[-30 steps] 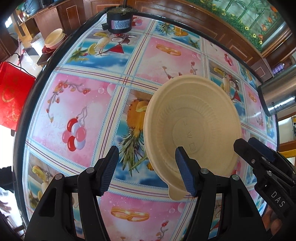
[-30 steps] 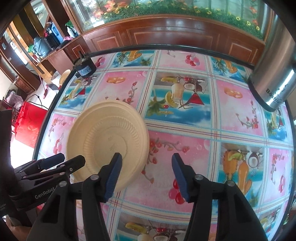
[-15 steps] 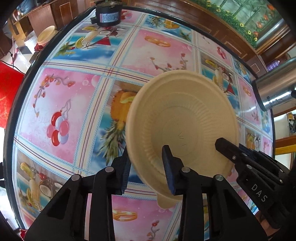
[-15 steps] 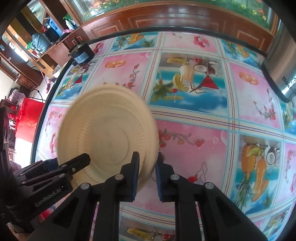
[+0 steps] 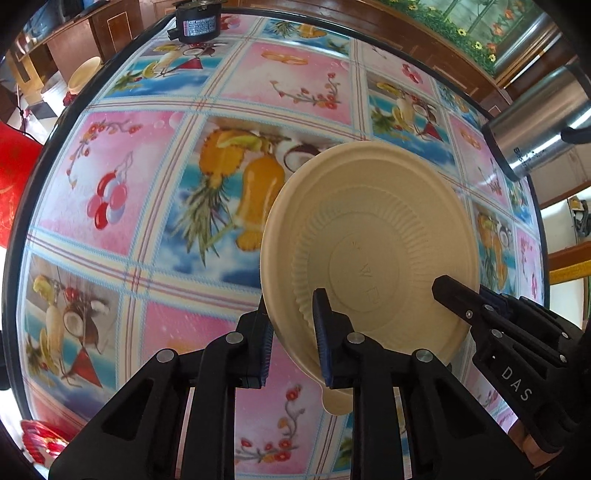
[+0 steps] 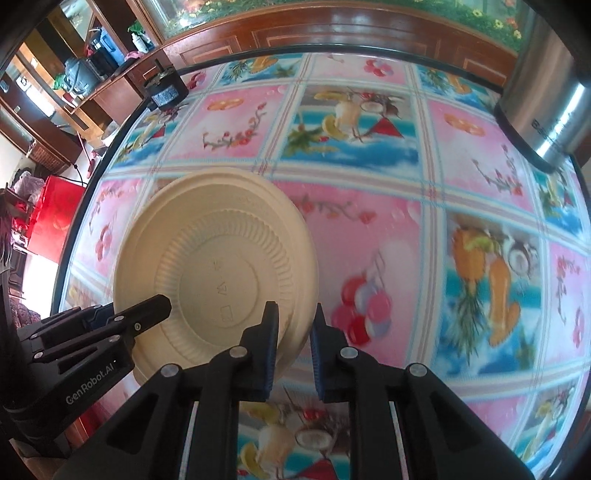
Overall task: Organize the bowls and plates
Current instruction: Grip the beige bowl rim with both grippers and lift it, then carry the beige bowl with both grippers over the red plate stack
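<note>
Both grippers are on the same piece now: a round, cream-coloured disposable bowl (image 5: 373,236) with a ribbed inner wall and a small tab on its rim. The left gripper (image 5: 293,338) has just been closing, and its two blue-padded jaws now pinch the bowl's near-left rim, one pad inside the wall, one outside. The right gripper (image 6: 293,343) is narrowed onto the opposite rim in the same way, rim caught between its pads. The bowl sits tilted between the two tools, above the round glass-topped table with its pink-and-blue fruit-print cloth (image 5: 155,206). A steel cylindrical pot (image 6: 546,96) stands at the table's far right edge, well apart. A small black motor-like cylinder (image 5: 197,22) sits at the far rim.
</note>
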The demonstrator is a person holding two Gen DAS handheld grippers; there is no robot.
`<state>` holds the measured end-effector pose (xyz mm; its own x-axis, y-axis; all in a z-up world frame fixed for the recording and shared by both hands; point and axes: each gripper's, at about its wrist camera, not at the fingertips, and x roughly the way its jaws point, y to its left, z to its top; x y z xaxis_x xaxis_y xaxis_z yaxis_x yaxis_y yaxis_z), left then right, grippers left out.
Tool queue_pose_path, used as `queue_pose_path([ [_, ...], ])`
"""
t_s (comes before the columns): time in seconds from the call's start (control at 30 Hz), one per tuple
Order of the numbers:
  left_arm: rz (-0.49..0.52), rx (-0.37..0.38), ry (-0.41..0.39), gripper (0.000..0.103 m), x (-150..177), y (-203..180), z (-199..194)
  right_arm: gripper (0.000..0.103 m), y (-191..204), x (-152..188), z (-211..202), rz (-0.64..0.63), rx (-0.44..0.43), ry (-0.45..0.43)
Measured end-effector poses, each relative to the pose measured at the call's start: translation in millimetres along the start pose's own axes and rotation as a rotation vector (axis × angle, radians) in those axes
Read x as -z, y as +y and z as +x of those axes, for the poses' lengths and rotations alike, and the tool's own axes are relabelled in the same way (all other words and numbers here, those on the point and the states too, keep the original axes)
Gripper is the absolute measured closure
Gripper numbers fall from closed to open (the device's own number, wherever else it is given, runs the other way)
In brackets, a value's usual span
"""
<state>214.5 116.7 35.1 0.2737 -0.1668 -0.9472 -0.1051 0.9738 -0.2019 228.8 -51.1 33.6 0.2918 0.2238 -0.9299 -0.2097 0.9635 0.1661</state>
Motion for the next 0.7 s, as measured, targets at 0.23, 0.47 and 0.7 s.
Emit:
queue_pose_path([
  [0.23,0.007,0.013,-0.018,0.085,31,-6,-8,0.088,-4,25,-10,0.02,-0.001,0.001],
  [0.47,0.02,0.007,-0.013,0.085,55,-11,-14,0.087,-6,55,-20,0.032,-0.001,0.008],
  [0.7,0.037,-0.003,-0.031,0.085,77,-15,-29,0.087,-3,75,-34,0.025,0.005,-0.005],
])
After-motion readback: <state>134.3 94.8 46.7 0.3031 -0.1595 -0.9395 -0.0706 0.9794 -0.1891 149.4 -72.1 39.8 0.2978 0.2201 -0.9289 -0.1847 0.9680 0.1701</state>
